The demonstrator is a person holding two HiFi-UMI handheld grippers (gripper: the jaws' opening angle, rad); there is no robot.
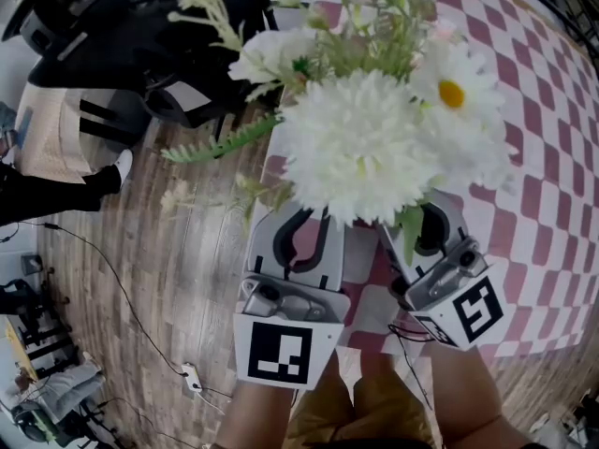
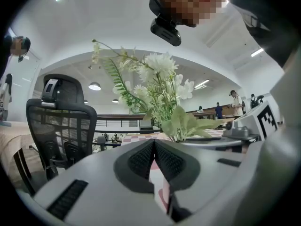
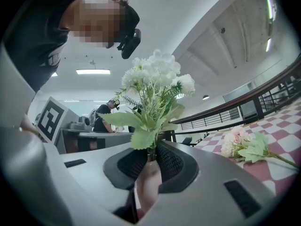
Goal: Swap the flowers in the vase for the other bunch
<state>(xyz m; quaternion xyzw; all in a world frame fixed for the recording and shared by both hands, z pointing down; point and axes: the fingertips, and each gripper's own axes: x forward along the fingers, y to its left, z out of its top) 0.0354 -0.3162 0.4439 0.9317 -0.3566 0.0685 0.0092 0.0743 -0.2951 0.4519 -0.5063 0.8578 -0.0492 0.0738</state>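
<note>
A bunch of white flowers (image 1: pixel 365 143) with green leaves stands upright, close under the head camera. My right gripper (image 1: pixel 423 215) is shut on its stems, and in the right gripper view the stems rise straight out of the pinched jaws of the right gripper (image 3: pixel 151 150). My left gripper (image 1: pixel 305 221) hangs just to the left of it; the left gripper (image 2: pixel 154 142) has its pads meeting at the tips with nothing between them. From there the white bunch (image 2: pixel 160 79) shows to the right. A second bunch, pink flowers (image 3: pixel 237 142), lies on the checked table. No vase shows in any view.
The table (image 1: pixel 552 157) with a pink and white checked cloth fills the right side. A black office chair (image 1: pixel 122 36) stands at the upper left on the wooden floor (image 1: pixel 168 279). A cable and power strip (image 1: pixel 190 377) lie on the floor. People stand far off.
</note>
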